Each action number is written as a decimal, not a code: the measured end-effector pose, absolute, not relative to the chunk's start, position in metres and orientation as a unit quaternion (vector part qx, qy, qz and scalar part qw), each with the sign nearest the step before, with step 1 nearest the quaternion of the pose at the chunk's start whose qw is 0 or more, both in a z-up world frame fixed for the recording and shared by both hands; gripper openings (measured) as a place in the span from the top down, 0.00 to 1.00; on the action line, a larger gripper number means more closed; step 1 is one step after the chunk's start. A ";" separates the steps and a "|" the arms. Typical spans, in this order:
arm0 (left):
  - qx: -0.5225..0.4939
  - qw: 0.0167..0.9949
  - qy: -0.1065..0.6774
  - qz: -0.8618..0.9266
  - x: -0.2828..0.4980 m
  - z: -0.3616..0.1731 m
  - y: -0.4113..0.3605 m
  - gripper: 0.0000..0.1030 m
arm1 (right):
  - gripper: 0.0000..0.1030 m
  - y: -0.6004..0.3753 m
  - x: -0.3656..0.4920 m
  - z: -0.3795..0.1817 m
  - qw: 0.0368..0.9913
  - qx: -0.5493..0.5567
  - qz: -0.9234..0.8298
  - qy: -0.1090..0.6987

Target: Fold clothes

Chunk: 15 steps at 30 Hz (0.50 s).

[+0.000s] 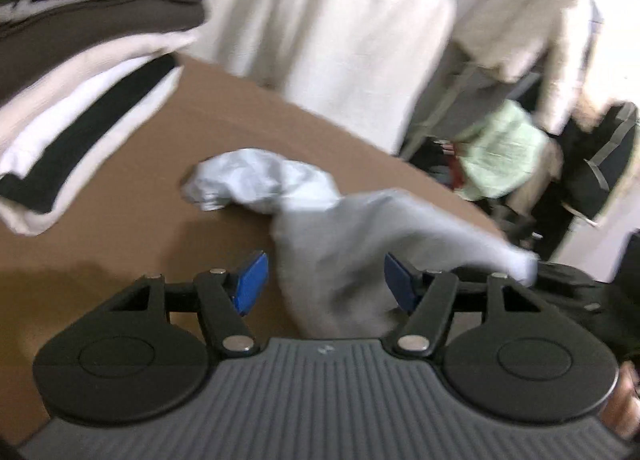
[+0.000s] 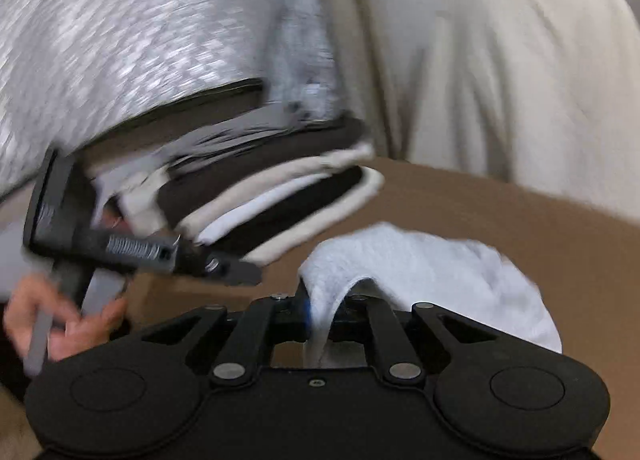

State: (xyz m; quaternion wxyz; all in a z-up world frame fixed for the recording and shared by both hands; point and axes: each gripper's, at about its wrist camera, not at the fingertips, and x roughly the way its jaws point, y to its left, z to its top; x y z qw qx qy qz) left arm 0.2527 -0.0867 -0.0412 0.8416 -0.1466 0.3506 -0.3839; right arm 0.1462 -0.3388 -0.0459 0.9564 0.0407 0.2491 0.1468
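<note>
A pale grey-white garment point(image 1: 360, 240) lies crumpled on the brown table point(image 1: 120, 252), blurred. My left gripper point(image 1: 326, 280) is open, its blue pads point(image 1: 252, 284) standing on either side of the cloth without pressing it. The garment's right end runs to the dark body of my right gripper point(image 1: 556, 276). In the right wrist view the right gripper point(image 2: 322, 314) is shut on a fold of the white garment point(image 2: 420, 260), which drapes over its fingers. The left gripper point(image 2: 236, 274) shows from the side at the left, held by a hand point(image 2: 60, 324).
A stack of folded clothes point(image 1: 80, 100) in white, black and brown sits on the table's far left point(image 2: 260, 188). Silvery patterned cloth point(image 2: 120, 40) fills the upper left above it. A person in white point(image 1: 340, 20) stands behind the table. Bags and clutter point(image 1: 500, 152) lie past the right edge.
</note>
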 end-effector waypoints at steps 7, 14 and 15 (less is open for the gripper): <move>-0.140 0.777 0.449 -0.419 0.269 -0.079 -0.093 0.31 | 0.89 -0.283 0.155 -0.115 0.895 0.063 0.260 0.357; -0.082 0.760 0.541 -0.351 0.276 -0.131 -0.128 0.29 | 0.83 -0.280 0.142 -0.142 0.857 0.098 0.270 0.428; -0.046 0.771 0.530 -0.350 0.269 -0.125 -0.137 0.29 | 0.82 -0.285 0.139 -0.140 0.858 0.105 0.262 0.429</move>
